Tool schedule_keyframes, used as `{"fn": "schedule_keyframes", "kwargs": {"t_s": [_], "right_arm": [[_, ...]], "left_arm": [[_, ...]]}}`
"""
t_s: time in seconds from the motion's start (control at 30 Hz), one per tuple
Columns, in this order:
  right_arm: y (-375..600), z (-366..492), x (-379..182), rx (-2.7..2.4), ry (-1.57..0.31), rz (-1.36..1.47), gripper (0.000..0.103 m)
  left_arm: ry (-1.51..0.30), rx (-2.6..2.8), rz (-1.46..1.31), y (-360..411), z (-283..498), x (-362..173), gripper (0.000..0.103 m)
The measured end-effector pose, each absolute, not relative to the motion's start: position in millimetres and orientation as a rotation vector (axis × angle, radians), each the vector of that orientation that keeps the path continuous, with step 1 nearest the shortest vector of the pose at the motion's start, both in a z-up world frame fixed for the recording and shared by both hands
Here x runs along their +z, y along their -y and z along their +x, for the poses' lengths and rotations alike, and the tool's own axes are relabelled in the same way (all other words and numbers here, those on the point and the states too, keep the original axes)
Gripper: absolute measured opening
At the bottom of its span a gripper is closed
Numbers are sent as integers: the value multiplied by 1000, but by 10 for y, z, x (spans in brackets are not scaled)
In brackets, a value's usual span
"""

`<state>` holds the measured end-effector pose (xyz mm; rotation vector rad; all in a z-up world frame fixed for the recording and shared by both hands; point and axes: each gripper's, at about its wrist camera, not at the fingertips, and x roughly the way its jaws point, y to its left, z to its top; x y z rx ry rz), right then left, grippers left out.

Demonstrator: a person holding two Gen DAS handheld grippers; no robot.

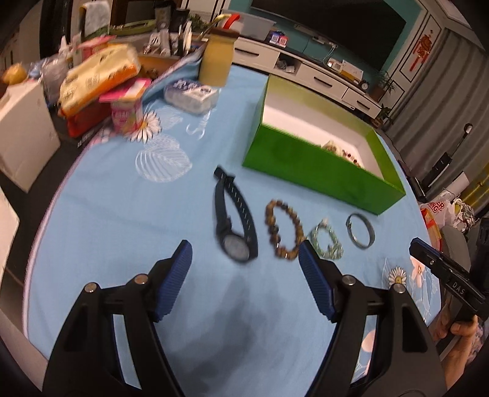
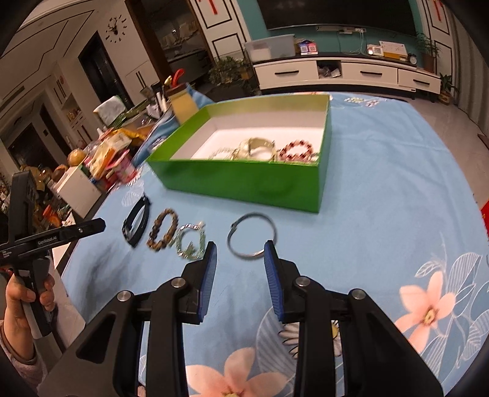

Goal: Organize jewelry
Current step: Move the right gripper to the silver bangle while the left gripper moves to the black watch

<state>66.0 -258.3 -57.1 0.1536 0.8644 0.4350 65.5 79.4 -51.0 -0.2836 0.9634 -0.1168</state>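
Left gripper (image 1: 244, 253): jaws wide, empty, above the watch (image 1: 233, 220). Right gripper (image 2: 240, 255): jaws narrow, empty, just short of the bangle (image 2: 250, 235). Bead bracelet (image 1: 284, 229) and green bracelet (image 1: 327, 241) lie between these, mid-table (image 1: 107, 213). Behind them, the green box (image 2: 244, 180), holding jewelry.

This is a home, most likely a living room. The landmark is the table with the light blue flowered cloth (image 2: 382, 189). Behind the table, along a teal wall, stands a long white TV cabinet (image 2: 345, 74) with drawers, and a dark television screen (image 2: 336, 13) hangs above it. Potted plants (image 2: 227, 73) stand on the floor behind the table. On the wall to the left of the table hangs a clock (image 2: 116, 27). Food packages (image 1: 97, 76) crowd the table's left edge.
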Motion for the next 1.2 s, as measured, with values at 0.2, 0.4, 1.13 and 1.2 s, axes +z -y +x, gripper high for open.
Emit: {"fn": "schedule_keyframes", "kwargs": {"t_s": [0.2,0.4,1.13,1.2], "right_arm": [[2435,529,-668,482,-885,132,32],[2307,441,-745,535,-896,123,32],[2286,508,-866,498,-901,97,32],[2287,533,-877,489,-899,87,32]], "left_arm": [[-978,-144,-289,-720,529,-620,73],[-974,-241,-275,-524,470,-648,73],[-966,-261,-338,-546,501,-805,70],[-961,-237,-338,-588,521,-811,68]]}}
